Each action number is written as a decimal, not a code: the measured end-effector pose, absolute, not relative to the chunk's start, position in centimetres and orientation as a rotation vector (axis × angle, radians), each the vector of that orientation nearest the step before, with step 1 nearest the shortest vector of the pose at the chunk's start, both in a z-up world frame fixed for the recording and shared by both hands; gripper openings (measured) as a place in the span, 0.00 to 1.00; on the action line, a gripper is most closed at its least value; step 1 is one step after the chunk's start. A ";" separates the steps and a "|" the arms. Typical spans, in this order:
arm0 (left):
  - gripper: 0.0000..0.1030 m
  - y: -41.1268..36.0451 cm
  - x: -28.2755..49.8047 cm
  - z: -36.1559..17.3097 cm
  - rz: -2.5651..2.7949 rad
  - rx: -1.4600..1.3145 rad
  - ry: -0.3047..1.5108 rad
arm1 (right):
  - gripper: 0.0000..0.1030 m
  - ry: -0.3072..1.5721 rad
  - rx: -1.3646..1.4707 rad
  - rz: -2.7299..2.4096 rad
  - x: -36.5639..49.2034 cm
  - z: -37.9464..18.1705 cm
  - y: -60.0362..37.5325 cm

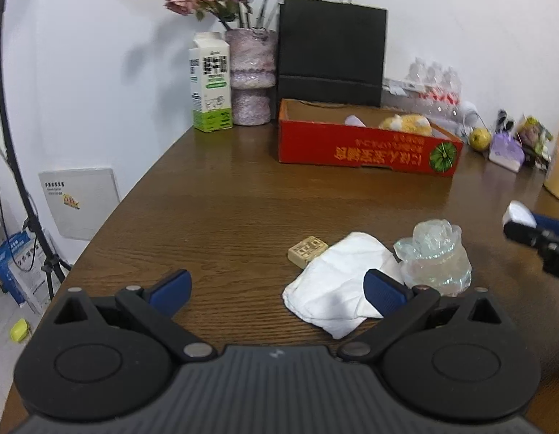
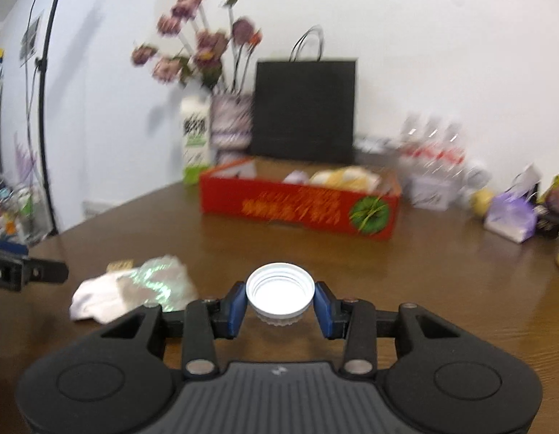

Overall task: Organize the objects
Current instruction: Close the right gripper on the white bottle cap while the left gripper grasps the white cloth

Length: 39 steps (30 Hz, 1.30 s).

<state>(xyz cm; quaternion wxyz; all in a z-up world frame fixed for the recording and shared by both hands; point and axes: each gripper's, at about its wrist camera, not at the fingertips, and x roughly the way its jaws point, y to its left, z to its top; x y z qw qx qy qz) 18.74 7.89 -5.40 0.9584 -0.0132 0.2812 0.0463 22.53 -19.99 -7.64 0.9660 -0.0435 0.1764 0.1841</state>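
Observation:
My right gripper (image 2: 279, 298) is shut on a white screw cap (image 2: 279, 291), held above the wooden table (image 2: 442, 289); it also shows at the right edge of the left wrist view (image 1: 521, 222). My left gripper (image 1: 277, 287) is open and empty, low over the table. Ahead of it lie a white cloth (image 1: 337, 285), a crumpled clear plastic bottle (image 1: 436, 258) and a small tan block (image 1: 307, 249). The cloth (image 2: 95, 296) and the plastic bottle (image 2: 160, 282) show left in the right wrist view. A red cardboard box (image 1: 366, 144) (image 2: 297, 206) holds a yellow plush toy (image 1: 406, 124).
At the back stand a milk carton (image 1: 210, 83), a vase of dried flowers (image 1: 250, 76), a black paper bag (image 1: 330, 54) and a pack of bottles (image 1: 435, 86). Small items and a yellow fruit (image 1: 480, 138) lie at the back right. A light stand (image 1: 12, 144) is off the table's left edge.

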 end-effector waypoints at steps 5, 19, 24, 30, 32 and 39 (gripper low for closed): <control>1.00 6.6 19.7 -5.7 0.046 0.077 0.601 | 0.38 0.339 -0.097 0.364 22.6 -7.7 -20.0; 1.00 5.6 24.5 -7.7 -0.135 0.070 0.739 | 0.38 0.344 -0.106 0.361 22.4 -7.8 -19.5; 1.00 4.8 25.4 -8.6 -0.127 0.061 0.732 | 0.38 0.349 -0.110 0.364 22.5 -7.9 -19.4; 0.92 4.7 25.4 -8.8 -0.081 0.041 0.700 | 0.38 0.353 -0.113 0.366 22.5 -7.9 -19.4; 0.83 4.8 25.0 -8.7 -0.054 0.030 0.681 | 0.38 0.353 -0.112 0.366 22.5 -7.9 -19.4; 0.67 4.5 23.4 -8.4 -0.044 -0.001 0.645 | 0.38 0.347 -0.113 0.367 22.4 -7.9 -19.2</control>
